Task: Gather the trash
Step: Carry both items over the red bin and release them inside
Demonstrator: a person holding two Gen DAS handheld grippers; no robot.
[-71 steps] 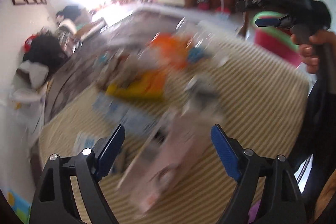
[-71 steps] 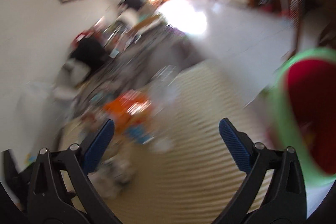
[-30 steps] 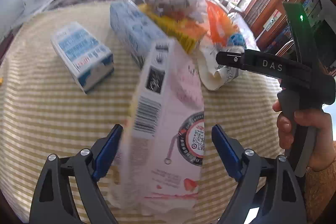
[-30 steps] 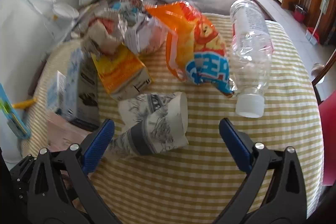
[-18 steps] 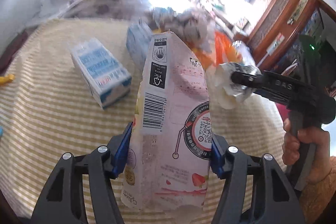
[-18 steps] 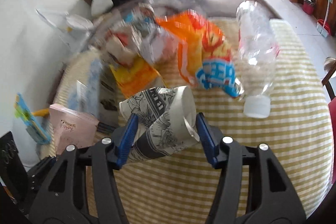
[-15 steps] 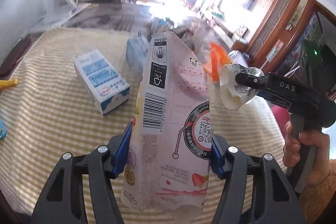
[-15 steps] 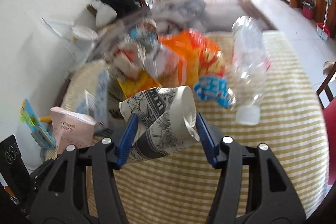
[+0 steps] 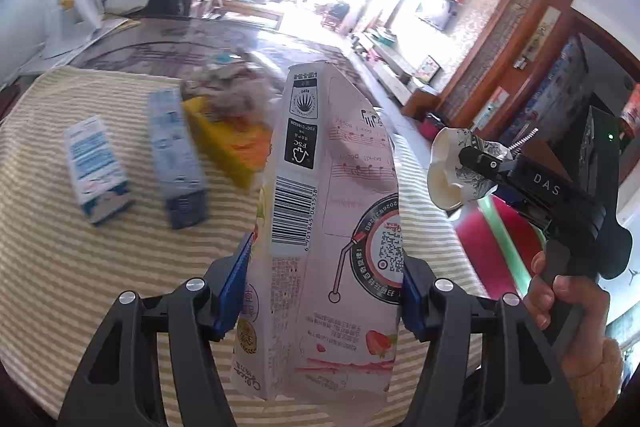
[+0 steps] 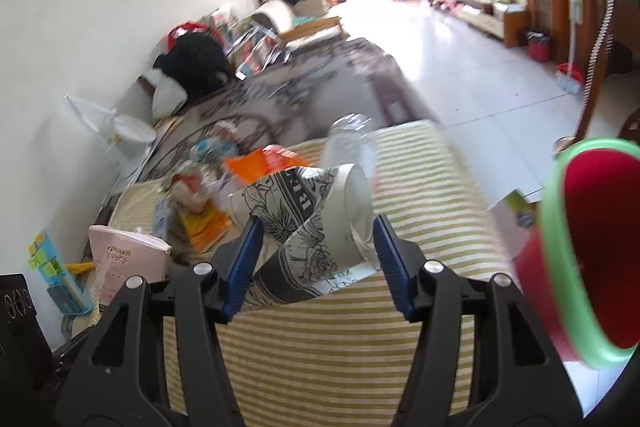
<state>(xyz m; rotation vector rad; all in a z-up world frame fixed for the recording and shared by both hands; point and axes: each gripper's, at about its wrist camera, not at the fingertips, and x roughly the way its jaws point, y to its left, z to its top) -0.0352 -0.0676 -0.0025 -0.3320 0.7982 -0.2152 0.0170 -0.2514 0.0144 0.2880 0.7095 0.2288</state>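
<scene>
The left gripper is clamped on a pink milk carton, which is held upright between the blue pads and raised above the striped tablecloth. The right gripper is clamped on a crumpled printed paper cup, its white open mouth turned away from the camera; the same cup is seen from the left wrist view, held just beside the carton on its right. A red bin with a green rim stands off the right edge of the tablecloth, near the cup.

Trash is observed on the tablecloth beyond the carton: two blue-and-white cartons lying to its left, a yellow-orange carton just behind them, and crumpled wrappers resting against it. A clear plastic bottle and an orange snack bag lie on the tablecloth beyond the cup. The right hand is seen gripping the handle.
</scene>
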